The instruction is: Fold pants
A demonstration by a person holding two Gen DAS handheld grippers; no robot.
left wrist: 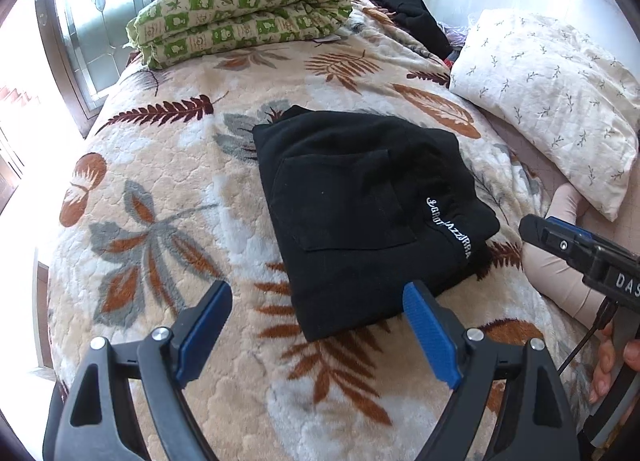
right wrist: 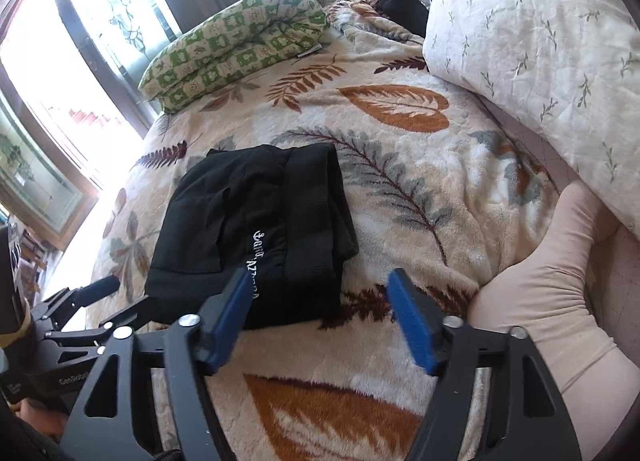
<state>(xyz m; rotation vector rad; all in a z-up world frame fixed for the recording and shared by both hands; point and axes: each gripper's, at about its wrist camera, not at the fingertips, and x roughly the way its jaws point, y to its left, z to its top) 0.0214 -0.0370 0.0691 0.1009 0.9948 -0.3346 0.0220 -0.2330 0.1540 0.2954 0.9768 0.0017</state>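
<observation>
The black pants [left wrist: 360, 213] lie folded into a compact rectangle on the leaf-patterned blanket [left wrist: 168, 189], pocket and white waistband lettering facing up. My left gripper [left wrist: 318, 301] is open and empty, hovering just in front of the near edge of the pants. In the right wrist view the folded pants [right wrist: 256, 237] lie left of centre. My right gripper [right wrist: 320, 289] is open and empty, just in front of their near right corner. The right gripper's body also shows at the right edge of the left wrist view [left wrist: 580, 249].
A folded green-and-cream quilt [left wrist: 240, 17] lies at the far side of the bed by the windows. A white sprigged pillow [left wrist: 552, 101] sits at the right, with dark clothes [left wrist: 412, 13] behind it. A beige sleeved arm [right wrist: 560, 301] rests at the right edge.
</observation>
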